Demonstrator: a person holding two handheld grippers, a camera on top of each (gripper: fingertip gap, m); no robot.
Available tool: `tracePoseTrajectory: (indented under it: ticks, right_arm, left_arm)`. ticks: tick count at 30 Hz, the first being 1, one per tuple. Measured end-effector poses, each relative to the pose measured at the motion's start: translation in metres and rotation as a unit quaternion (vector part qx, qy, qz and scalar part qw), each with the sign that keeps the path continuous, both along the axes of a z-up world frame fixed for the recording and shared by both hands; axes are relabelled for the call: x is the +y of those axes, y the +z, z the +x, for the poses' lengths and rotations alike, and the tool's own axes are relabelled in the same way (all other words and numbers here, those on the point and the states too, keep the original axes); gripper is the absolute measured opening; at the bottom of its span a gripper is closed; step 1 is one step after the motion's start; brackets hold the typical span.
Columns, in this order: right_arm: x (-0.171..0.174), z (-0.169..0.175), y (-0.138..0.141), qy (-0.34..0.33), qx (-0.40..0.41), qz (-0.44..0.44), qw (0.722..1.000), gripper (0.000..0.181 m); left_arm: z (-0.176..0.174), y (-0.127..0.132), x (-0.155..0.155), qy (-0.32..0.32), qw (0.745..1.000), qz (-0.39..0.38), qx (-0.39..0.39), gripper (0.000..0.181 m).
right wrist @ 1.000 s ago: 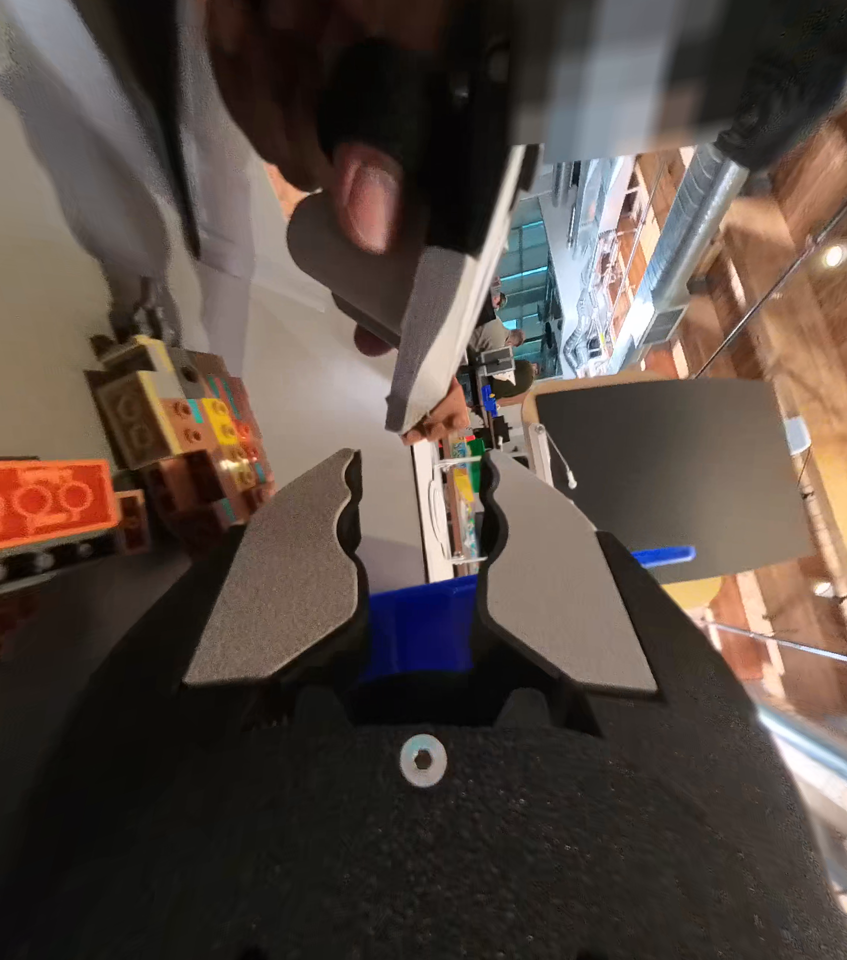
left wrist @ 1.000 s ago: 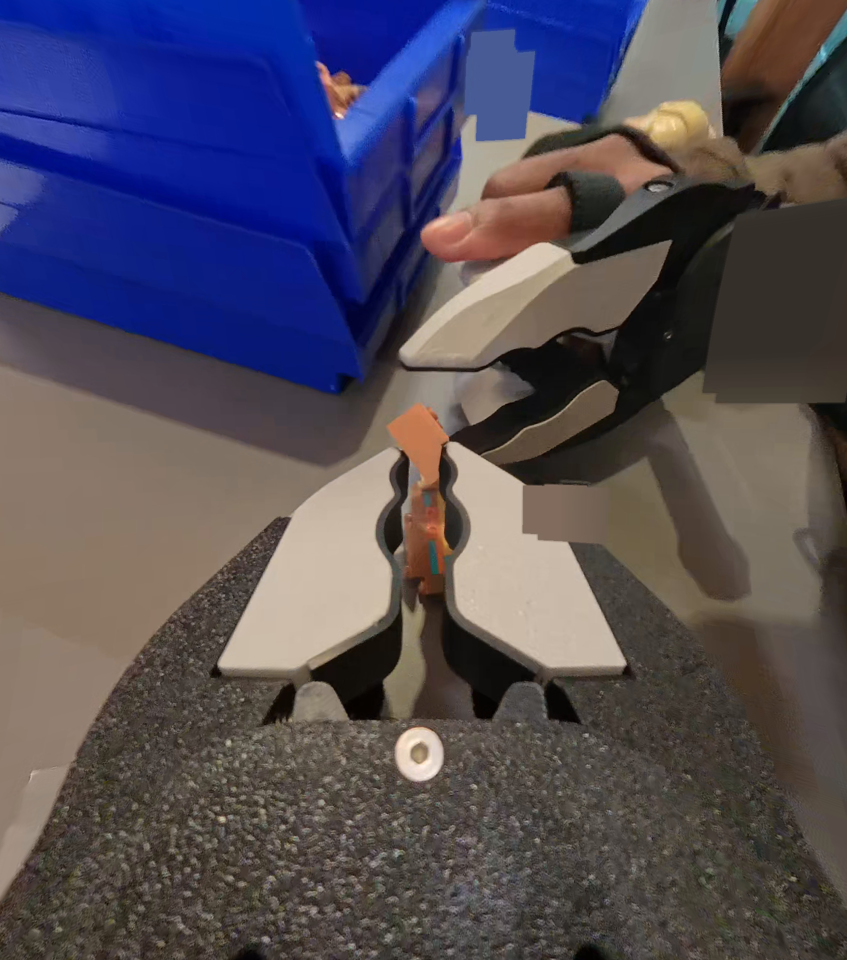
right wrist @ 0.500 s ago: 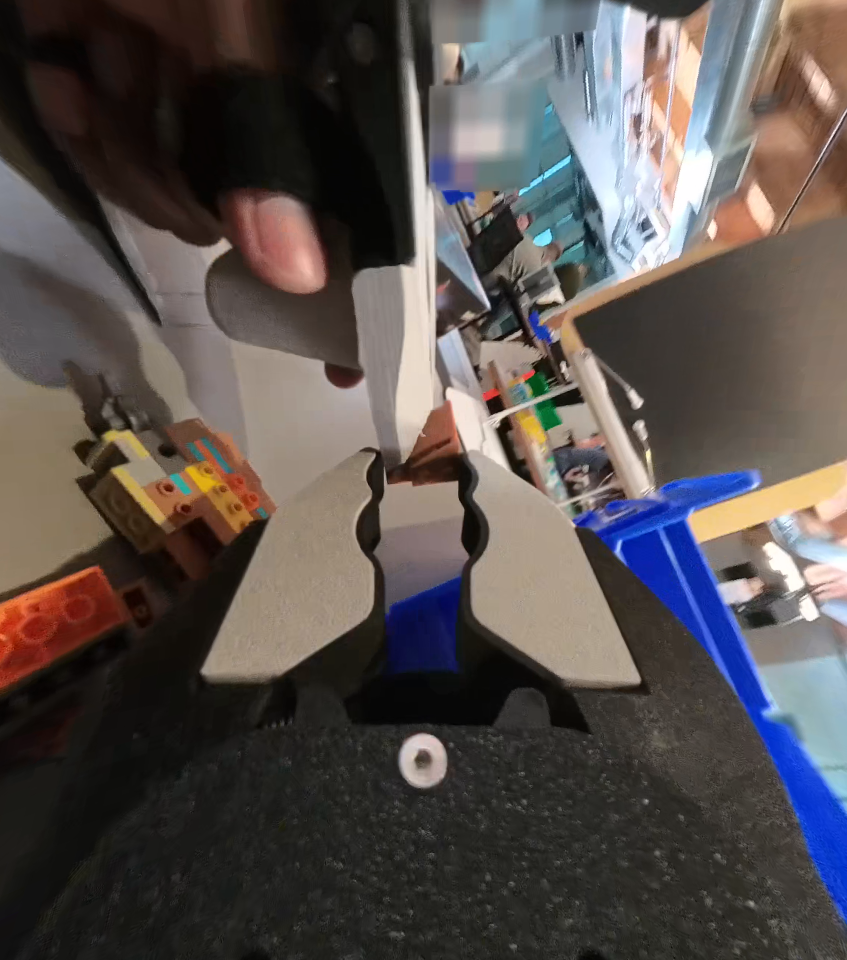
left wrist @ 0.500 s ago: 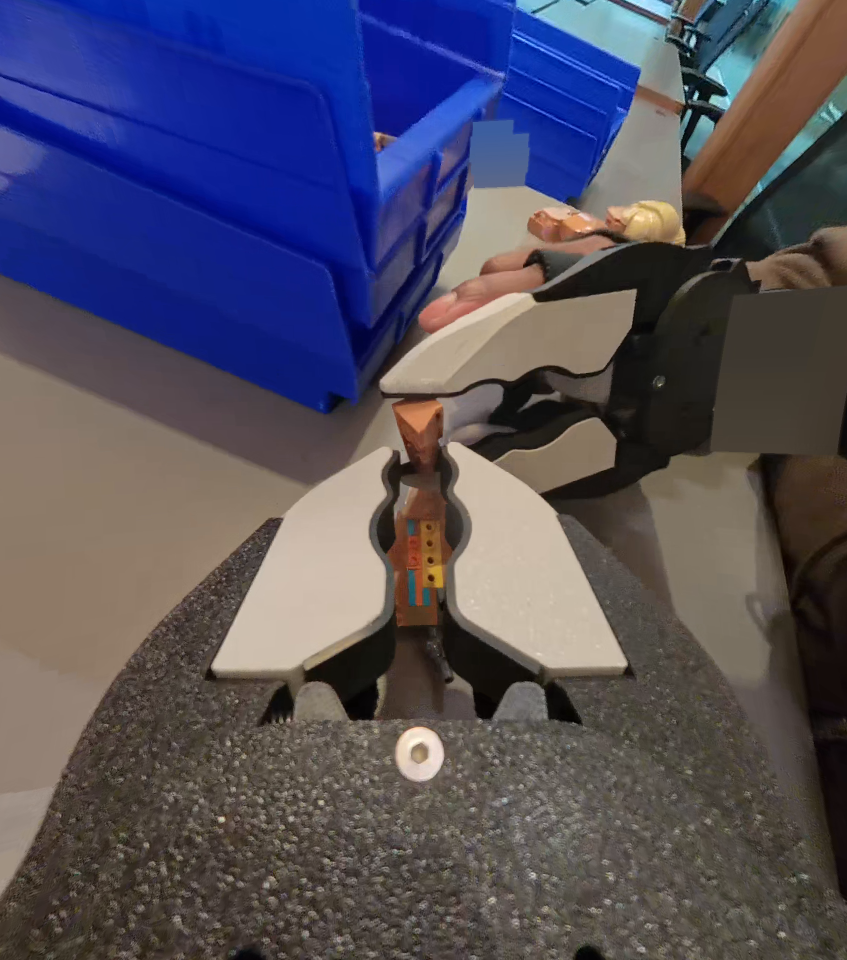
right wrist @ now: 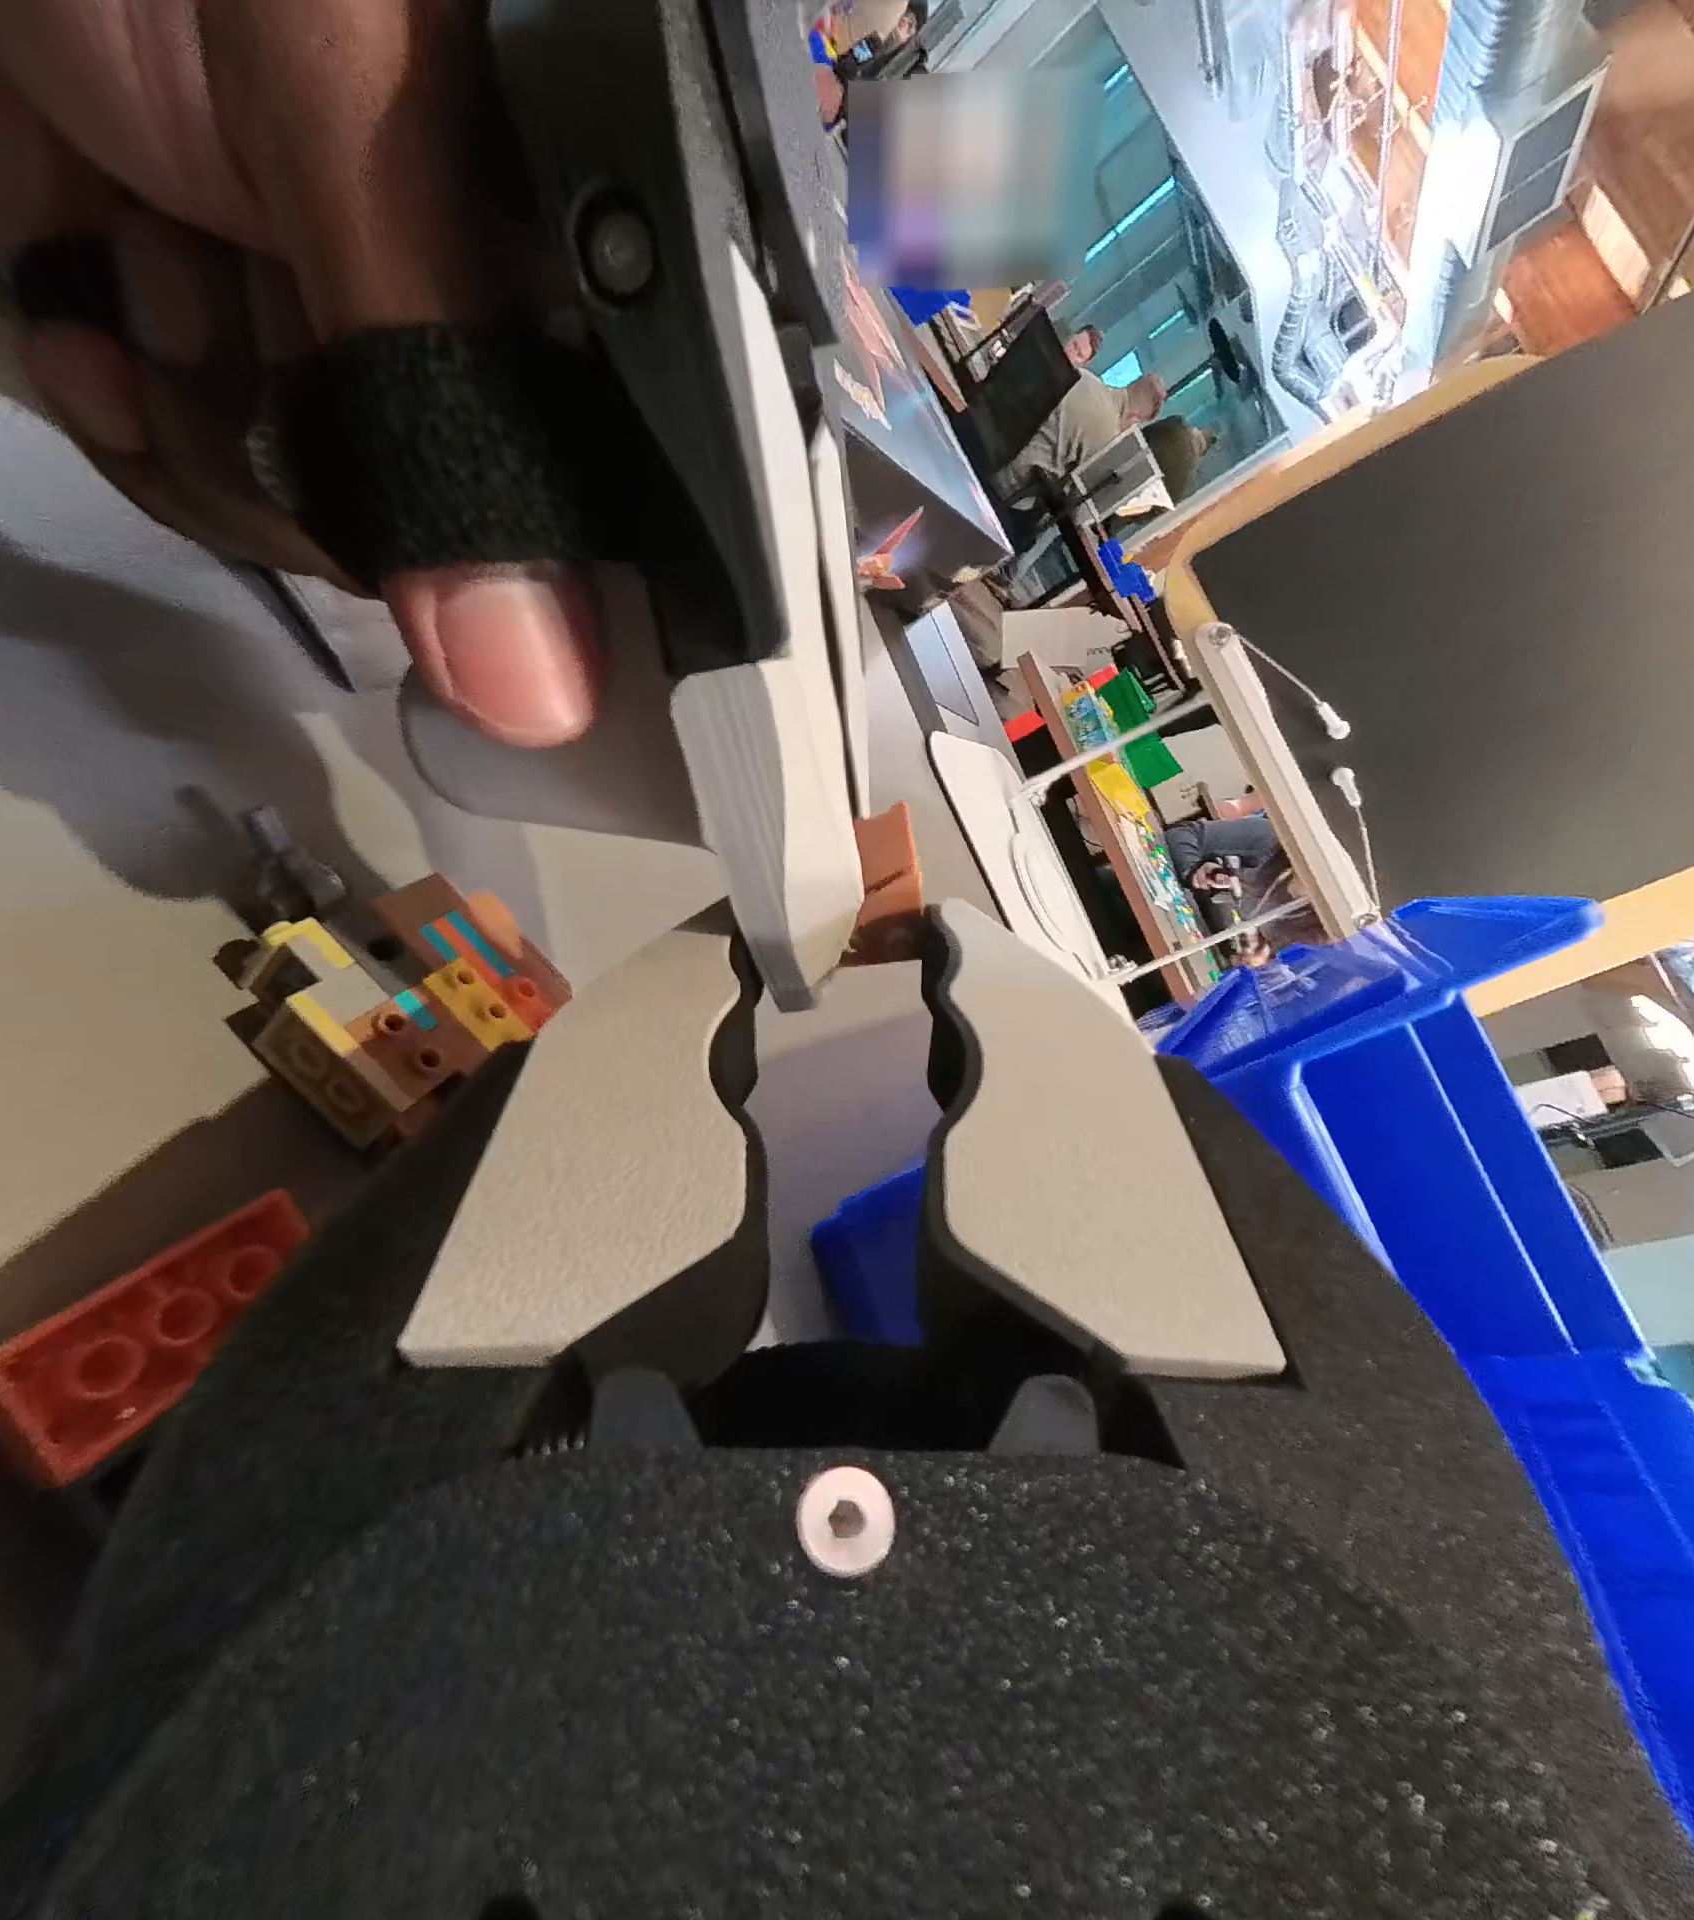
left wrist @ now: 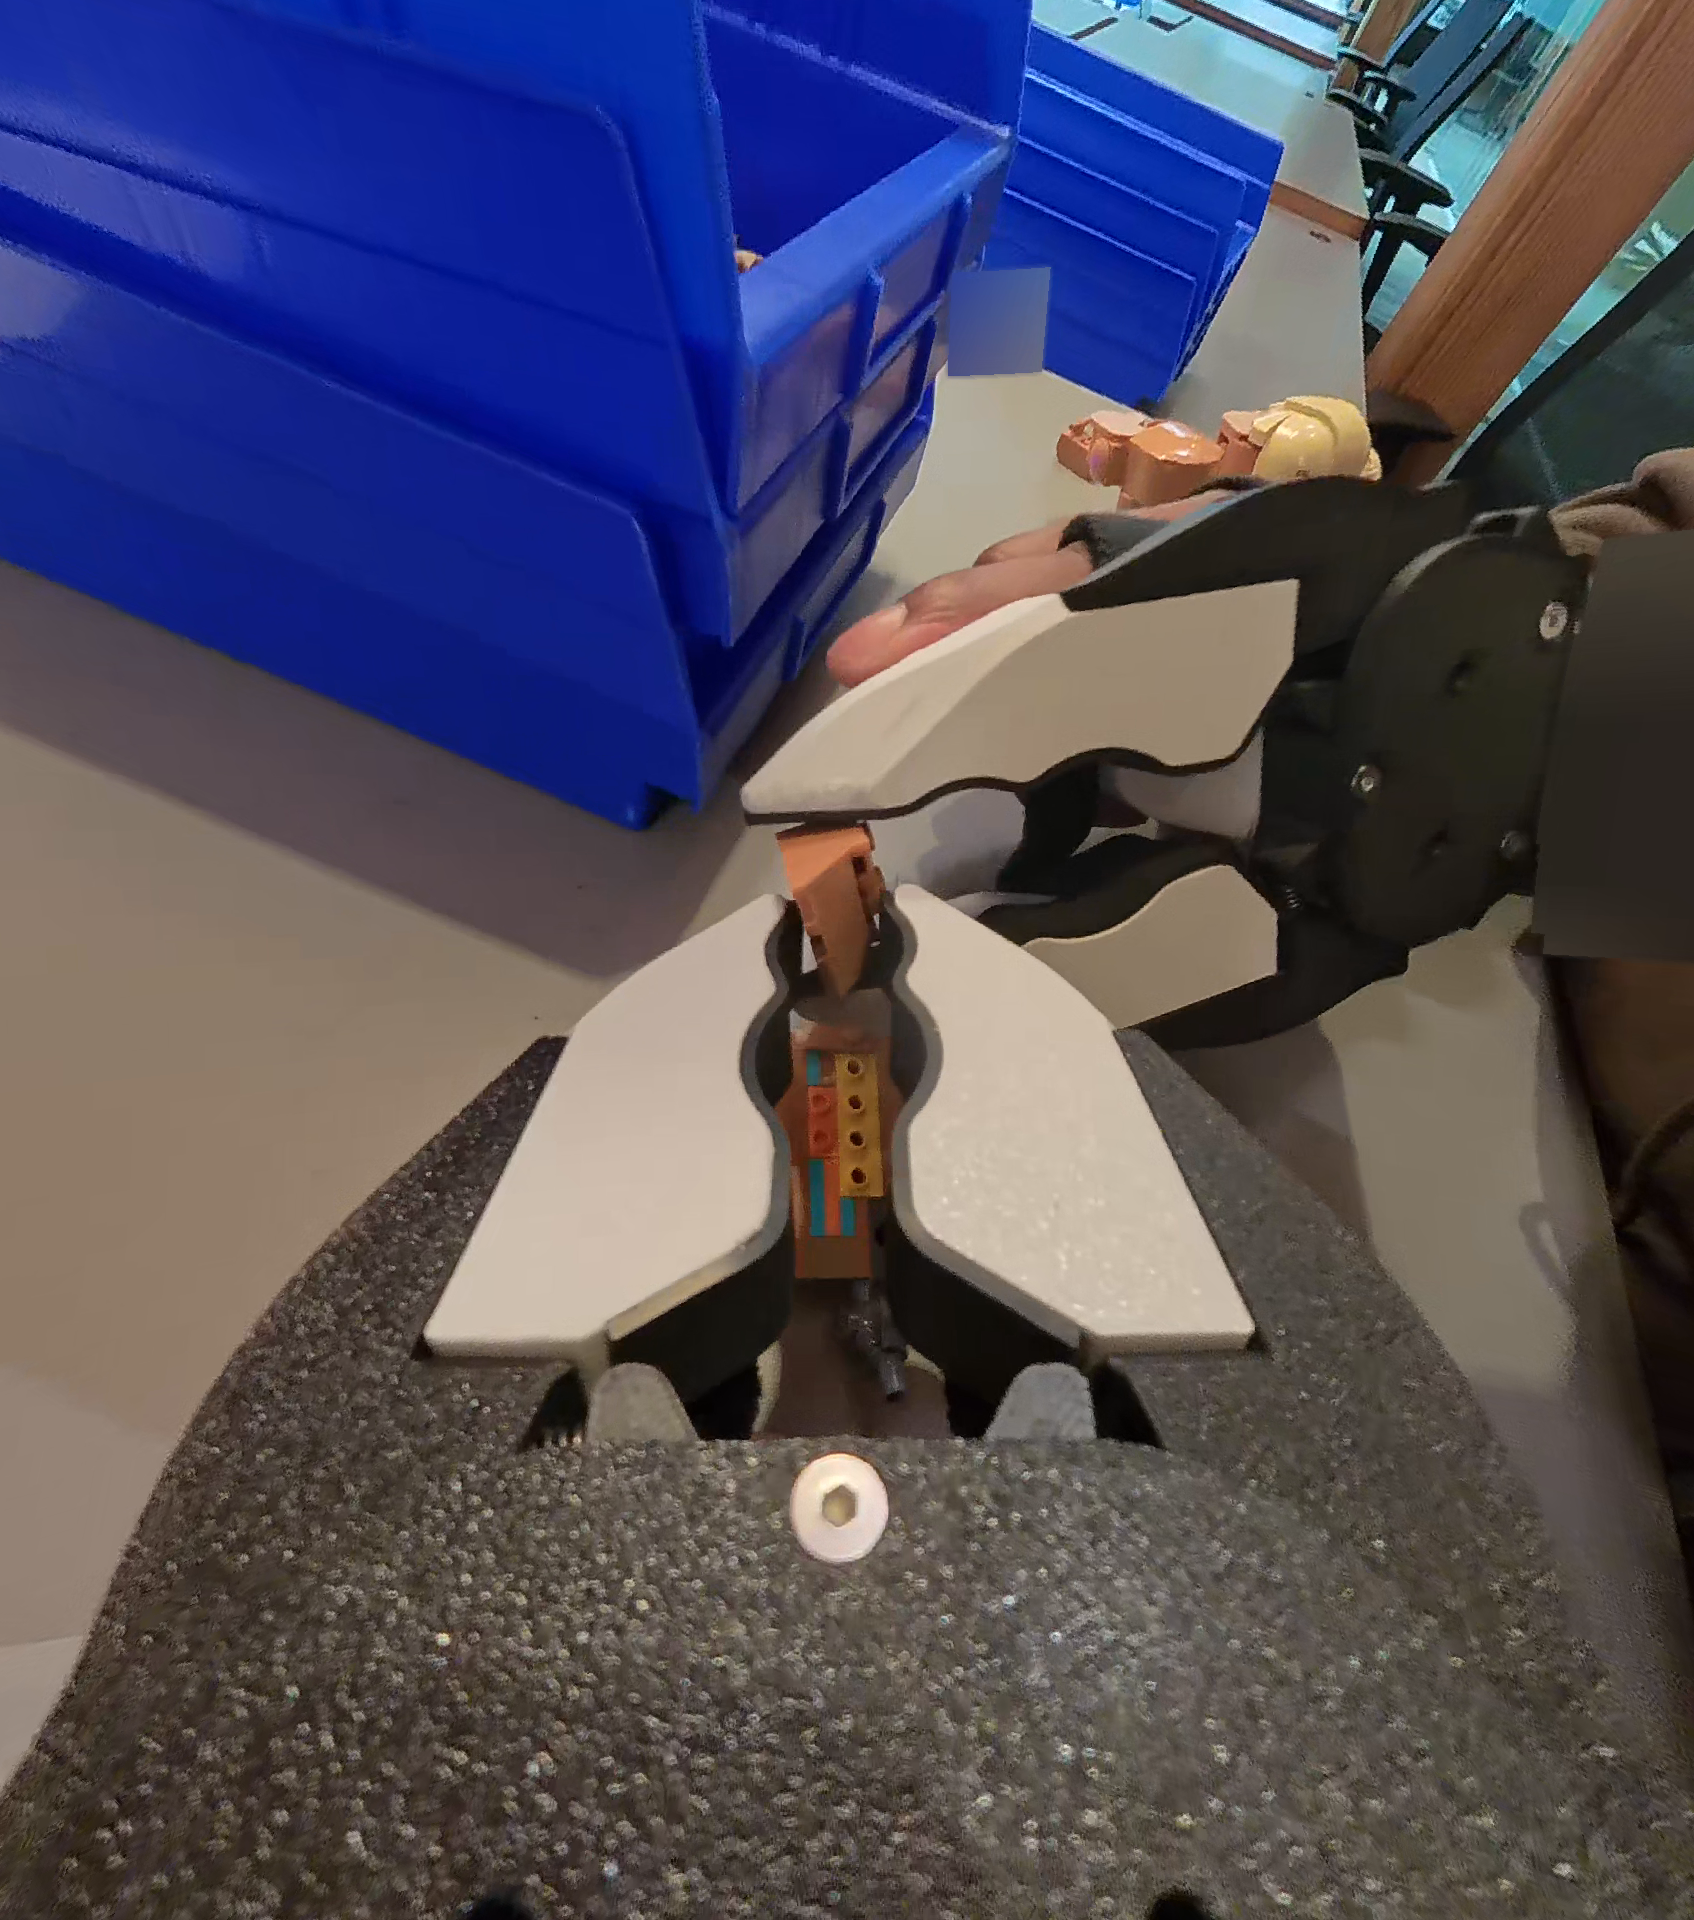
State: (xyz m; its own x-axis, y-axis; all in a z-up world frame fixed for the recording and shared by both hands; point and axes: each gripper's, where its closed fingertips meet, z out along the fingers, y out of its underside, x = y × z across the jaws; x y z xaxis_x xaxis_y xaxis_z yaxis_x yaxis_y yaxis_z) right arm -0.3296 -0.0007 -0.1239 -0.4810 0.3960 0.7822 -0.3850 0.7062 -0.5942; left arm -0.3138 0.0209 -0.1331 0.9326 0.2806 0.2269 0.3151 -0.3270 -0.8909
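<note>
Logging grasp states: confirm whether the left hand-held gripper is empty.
No: the left hand-held gripper is shut on a small brown brick piece pinched between its fingertips.

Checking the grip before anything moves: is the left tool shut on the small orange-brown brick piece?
Shut. The left tool pinches the small orange-brown brick piece between its grey tips, no gap showing.

Both wide-angle views were bright under soft daylight, the blue bins [left wrist: 469,436] glaring and bowed toward the edges, soft shadows lying on the grey table [left wrist: 199,987], and the nearby hand [right wrist: 230,343] blurred.
</note>
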Motion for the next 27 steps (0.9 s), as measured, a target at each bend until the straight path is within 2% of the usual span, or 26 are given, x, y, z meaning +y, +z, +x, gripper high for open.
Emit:
tracePoseTrajectory:
  ticks: [3, 9, 13, 20, 27]
  right_arm:
    - [0.001, 0.001, 0.003, 0.019, 0.007, -0.002, 1.0, 0.031]
    - [0.001, 0.009, 0.009, 0.071, 0.099, 0.06, 0.991, 0.036]
    - [-0.004, 0.016, 0.01, 0.094, 0.094, 0.052, 0.99, 0.033]
    - [0.002, 0.005, 0.01, 0.047, 0.024, 0.0, 0.999, 0.031]
    - [0.004, 0.001, 0.013, 0.023, 0.037, 0.002, 0.999, 0.031]
  left_arm:
    - [0.002, 0.004, -0.001, -0.007, 1.0, 0.005, -0.004, 0.014]
    - [0.012, 0.011, -0.005, -0.048, 0.994, 0.043, -0.085, 0.013]
    - [0.023, 0.009, -0.001, -0.076, 0.99, 0.043, -0.114, 0.013]
    - [0.015, 0.014, 0.001, -0.051, 0.983, 0.083, -0.152, 0.021]
    - [0.009, 0.015, 0.001, -0.033, 0.988, 0.083, -0.128, 0.019]
